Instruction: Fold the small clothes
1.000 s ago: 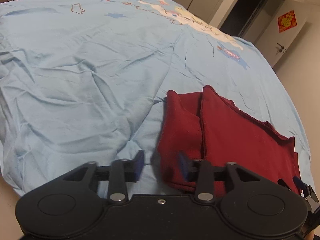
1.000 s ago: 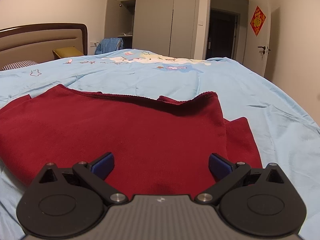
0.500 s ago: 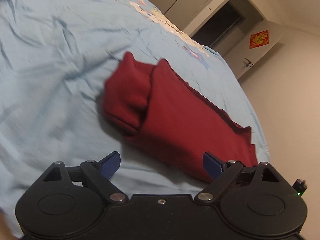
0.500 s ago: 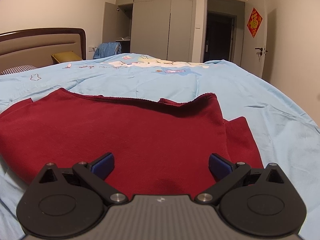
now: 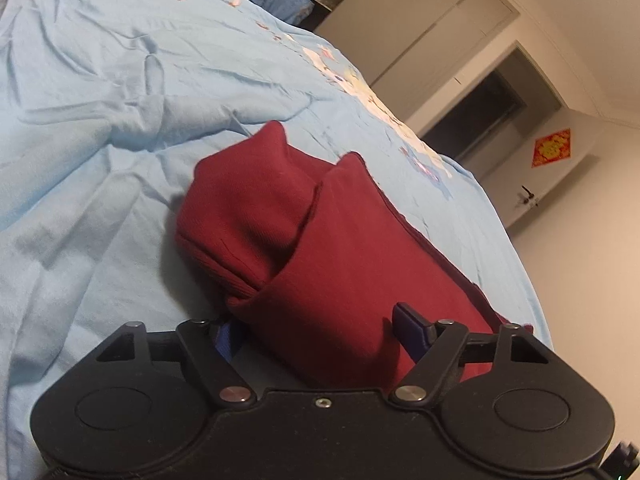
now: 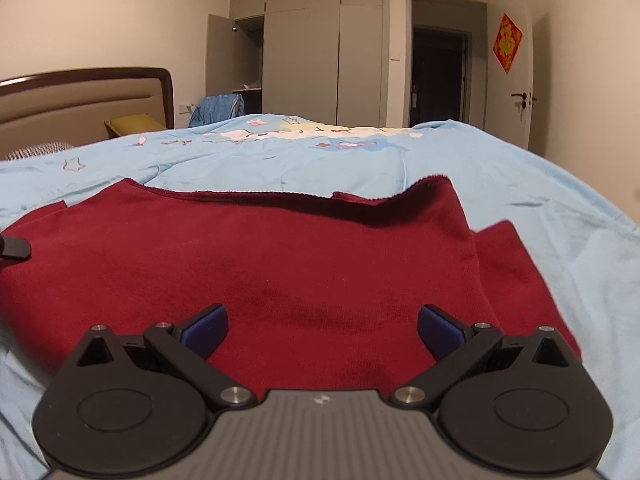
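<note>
A dark red garment (image 5: 328,248) lies partly folded on the light blue bedsheet (image 5: 100,152). My left gripper (image 5: 320,332) is open, its blue pads straddling the garment's near folded edge; the left pad is partly hidden under the cloth. In the right wrist view the same dark red garment (image 6: 280,264) spreads flat, with a folded flap on its right side. My right gripper (image 6: 320,332) is open just above the garment's near hem, nothing pinched. A dark part of the left gripper shows at the left edge there.
The bed's light blue sheet (image 6: 400,152) stretches ahead with cartoon prints. A headboard (image 6: 80,96) and yellow pillow (image 6: 132,124) stand at back left. Wardrobe doors (image 6: 312,60), a dark doorway (image 6: 436,76) and a door with red decoration (image 6: 508,44) lie beyond.
My left gripper opened wide, tilted and moved in onto the garment's near folded edge. The right gripper stayed open and barely moved.
</note>
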A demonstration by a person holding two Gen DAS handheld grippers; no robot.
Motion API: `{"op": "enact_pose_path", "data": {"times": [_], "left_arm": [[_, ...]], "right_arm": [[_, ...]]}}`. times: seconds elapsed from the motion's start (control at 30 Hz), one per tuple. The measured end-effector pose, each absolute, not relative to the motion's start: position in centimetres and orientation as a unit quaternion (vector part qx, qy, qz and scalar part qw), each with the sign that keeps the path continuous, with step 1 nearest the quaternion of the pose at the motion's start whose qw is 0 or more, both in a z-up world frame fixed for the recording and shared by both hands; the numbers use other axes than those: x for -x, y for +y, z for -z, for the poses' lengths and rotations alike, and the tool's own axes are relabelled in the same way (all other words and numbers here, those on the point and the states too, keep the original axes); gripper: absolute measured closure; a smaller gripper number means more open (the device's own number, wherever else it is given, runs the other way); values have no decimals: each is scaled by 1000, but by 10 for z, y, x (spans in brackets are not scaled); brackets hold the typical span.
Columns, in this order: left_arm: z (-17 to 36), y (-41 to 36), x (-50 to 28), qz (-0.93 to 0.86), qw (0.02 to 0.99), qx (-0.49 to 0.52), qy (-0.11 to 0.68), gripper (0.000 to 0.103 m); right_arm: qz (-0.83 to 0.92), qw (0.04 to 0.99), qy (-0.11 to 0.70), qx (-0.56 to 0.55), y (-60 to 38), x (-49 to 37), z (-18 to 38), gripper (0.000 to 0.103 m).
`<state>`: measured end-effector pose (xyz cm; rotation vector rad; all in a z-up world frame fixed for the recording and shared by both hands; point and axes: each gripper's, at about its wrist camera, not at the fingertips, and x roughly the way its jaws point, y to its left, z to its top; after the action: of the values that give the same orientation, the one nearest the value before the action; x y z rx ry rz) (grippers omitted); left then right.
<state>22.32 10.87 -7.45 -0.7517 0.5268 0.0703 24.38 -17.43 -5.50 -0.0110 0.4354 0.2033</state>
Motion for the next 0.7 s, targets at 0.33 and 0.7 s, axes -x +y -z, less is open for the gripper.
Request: {"op": "enact_pose_path", "data": {"times": [0.33, 0.7], "left_arm": [[65, 111, -227, -77, 902, 340, 253, 65], [5, 60, -244, -17, 968, 144, 207, 89]], "right_arm": [[-107, 971, 213, -6, -176, -242, 55, 0], [-80, 977, 191, -44, -210, -208, 28, 0]]}}
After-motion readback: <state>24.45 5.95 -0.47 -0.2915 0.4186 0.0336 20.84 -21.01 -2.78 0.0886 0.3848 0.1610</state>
